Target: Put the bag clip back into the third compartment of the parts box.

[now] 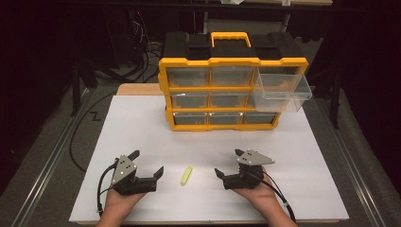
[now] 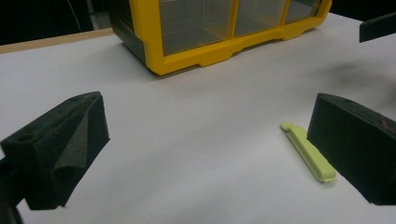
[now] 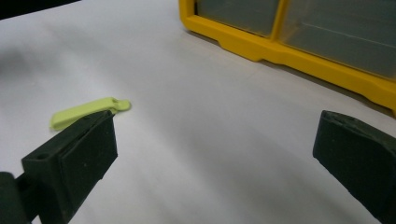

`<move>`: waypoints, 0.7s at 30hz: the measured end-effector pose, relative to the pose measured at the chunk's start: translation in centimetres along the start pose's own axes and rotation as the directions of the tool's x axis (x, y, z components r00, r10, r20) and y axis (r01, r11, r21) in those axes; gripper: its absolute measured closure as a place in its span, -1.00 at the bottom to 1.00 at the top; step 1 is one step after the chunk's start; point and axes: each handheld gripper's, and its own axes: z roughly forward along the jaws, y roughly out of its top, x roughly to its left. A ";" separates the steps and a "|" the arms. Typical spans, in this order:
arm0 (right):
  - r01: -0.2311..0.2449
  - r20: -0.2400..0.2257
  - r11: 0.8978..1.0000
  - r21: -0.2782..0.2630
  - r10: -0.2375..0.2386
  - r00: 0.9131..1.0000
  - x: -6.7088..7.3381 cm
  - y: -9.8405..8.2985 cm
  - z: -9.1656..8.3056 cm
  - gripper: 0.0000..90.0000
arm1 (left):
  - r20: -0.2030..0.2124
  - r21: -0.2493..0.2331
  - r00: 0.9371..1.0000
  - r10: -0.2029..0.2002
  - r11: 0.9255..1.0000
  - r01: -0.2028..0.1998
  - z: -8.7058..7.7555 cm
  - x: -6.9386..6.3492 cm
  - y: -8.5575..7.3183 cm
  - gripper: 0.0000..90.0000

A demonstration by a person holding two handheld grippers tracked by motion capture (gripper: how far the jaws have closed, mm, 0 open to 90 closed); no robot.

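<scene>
The left hand-held gripper (image 2: pixel 205 144) has its two black jaws spread wide over the white bench (image 2: pixel 201 116), nothing between them. A small yellow-green clip (image 2: pixel 308 152) lies flat on the bench just beside the right jaw. Farther off stands a yellow organizer (image 2: pixel 219 51) with clear drawers (image 2: pixel 196 21) shut along its bottom row.
</scene>
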 end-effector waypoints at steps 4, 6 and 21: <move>0.000 -0.039 1.000 0.030 0.001 0.999 0.9 0.6 1.5 -0.93 | 0.002 -0.010 1.000 -0.006 1.000 0.006 0.0 0.1 0.0 -0.99; -0.003 -0.053 0.999 0.043 0.005 0.999 1.2 0.9 2.0 -0.90 | 0.004 -0.015 1.000 -0.008 1.000 0.008 0.0 0.1 0.0 -0.99; 0.021 -0.176 0.998 0.063 -0.010 0.984 4.4 3.0 5.6 0.14 | 0.003 -0.025 1.000 -0.012 1.000 0.012 -0.2 0.2 0.1 -0.99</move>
